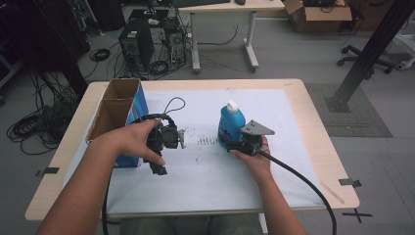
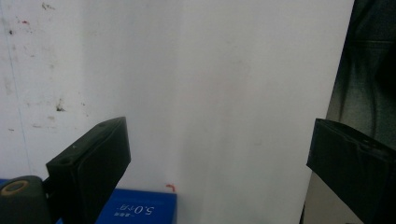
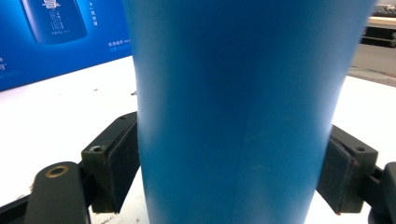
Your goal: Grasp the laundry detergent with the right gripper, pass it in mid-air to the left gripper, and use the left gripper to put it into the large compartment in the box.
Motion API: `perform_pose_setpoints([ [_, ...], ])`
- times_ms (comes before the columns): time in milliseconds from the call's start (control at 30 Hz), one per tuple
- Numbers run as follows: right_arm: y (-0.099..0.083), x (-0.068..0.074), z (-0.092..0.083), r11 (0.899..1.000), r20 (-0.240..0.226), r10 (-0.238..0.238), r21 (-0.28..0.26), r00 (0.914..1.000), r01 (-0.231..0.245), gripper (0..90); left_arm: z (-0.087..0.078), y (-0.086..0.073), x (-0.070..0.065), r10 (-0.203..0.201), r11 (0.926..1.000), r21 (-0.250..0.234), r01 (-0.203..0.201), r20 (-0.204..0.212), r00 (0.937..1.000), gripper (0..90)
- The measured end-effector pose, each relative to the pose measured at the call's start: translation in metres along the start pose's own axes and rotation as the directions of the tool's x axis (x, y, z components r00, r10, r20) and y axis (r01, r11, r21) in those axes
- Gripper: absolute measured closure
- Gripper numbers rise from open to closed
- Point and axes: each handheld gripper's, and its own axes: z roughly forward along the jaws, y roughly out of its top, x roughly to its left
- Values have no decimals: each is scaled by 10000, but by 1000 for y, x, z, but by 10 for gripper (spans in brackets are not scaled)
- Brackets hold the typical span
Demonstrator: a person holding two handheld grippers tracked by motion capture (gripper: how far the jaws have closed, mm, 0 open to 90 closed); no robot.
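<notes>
Bottle: a blue bottle [image 1: 230,125] with a white cap is seen upright on the white sheet [image 1: 215,171], well to the right of the cardboard box [image 1: 117,110]
Right gripper: the right gripper [image 1: 234,143] is held level at the foot of the bottle, on the side away from the box; in the right gripper view its black pads [image 3: 114,161] are pressed against both flanks of the blue bottle [image 3: 233,112], which is clasped between them
Left gripper: the left gripper [image 1: 159,169] is held just beside the box, between box and bottle; in the left gripper view its fingers [image 2: 93,163] are spread wide, released, with nothing between them
Box: a blue printed side [image 3: 56,37] is turned toward the bottle
</notes>
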Motion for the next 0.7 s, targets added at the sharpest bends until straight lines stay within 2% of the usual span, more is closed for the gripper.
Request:
perform_pose_setpoints([
  [267,-1,1,1,9999,29,-143,-12,9999,143,267,0,0,0,-1,10000,1,1,-7,10000,62],
  [533,-3,2,3,9996,32,-296,-6,9996,296,356,0,0,0,-15,10000,-14,15,6,10000,62],
  [600,-4,3,3,9994,26,-348,-31,9994,348,404,0,1,0,17,10000,8,-17,29,10000,62],
  [700,-4,3,3,9995,69,-303,-85,9995,304,417,0,1,0,26,10000,-16,-26,34,10000,62],
])
